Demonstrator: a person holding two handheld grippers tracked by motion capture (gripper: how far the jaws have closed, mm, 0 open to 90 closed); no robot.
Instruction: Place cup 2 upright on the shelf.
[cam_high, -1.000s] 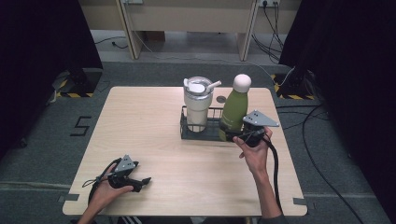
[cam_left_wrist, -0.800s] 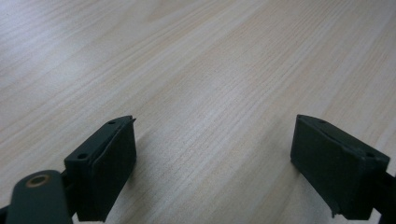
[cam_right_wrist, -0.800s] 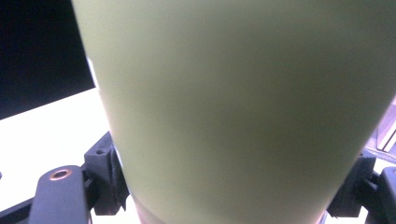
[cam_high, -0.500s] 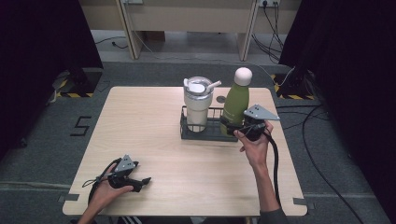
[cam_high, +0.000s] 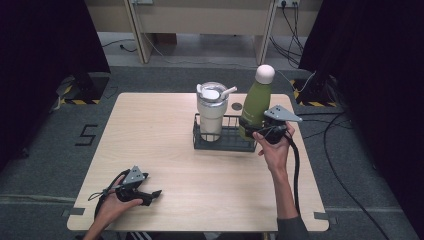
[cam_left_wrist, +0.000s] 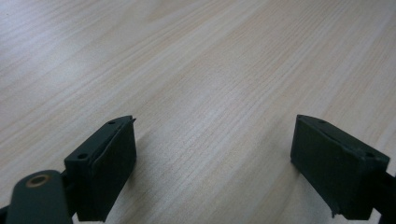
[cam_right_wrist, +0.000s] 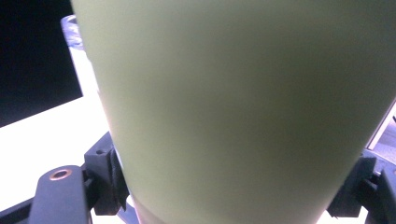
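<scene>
The right gripper (cam_high: 260, 131) pinches the green bottle (cam_high: 256, 105) low on its body, at the wire rack's (cam_high: 220, 142) three o'clock end. Held so low, it could tip or catch the rim. The left gripper's (cam_high: 150, 192) fingers rest spread on the bench (cam_high: 210, 185).

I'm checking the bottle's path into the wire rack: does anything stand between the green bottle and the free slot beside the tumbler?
Nothing visible does. The right gripper holds the green bottle at the wire rack's right end; the tumbler fills the left slot.
</scene>
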